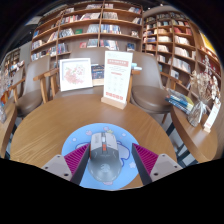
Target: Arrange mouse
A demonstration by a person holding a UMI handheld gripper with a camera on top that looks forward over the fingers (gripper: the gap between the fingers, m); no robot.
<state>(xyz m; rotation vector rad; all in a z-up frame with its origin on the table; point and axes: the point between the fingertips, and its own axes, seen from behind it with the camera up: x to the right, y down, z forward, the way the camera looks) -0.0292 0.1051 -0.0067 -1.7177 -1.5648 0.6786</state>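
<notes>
The mouse (103, 155) lies on a blue pad (78, 152) on the round tabletop (50, 125), between the 2 fingers of the open claw (108, 166). It looks light, rigid and smooth; best gripped across its narrow sides.

A grey computer mouse (103, 156) sits on a round blue mat (72, 152) between the jaws, on the round wooden tabletop (50, 125); two upright signs (117, 78) stand beyond.

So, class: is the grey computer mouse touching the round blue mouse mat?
Touching. The gripper view shows the grey computer mouse lying flat on the round blue mouse mat, between the open jaws, blue showing either side.
</notes>
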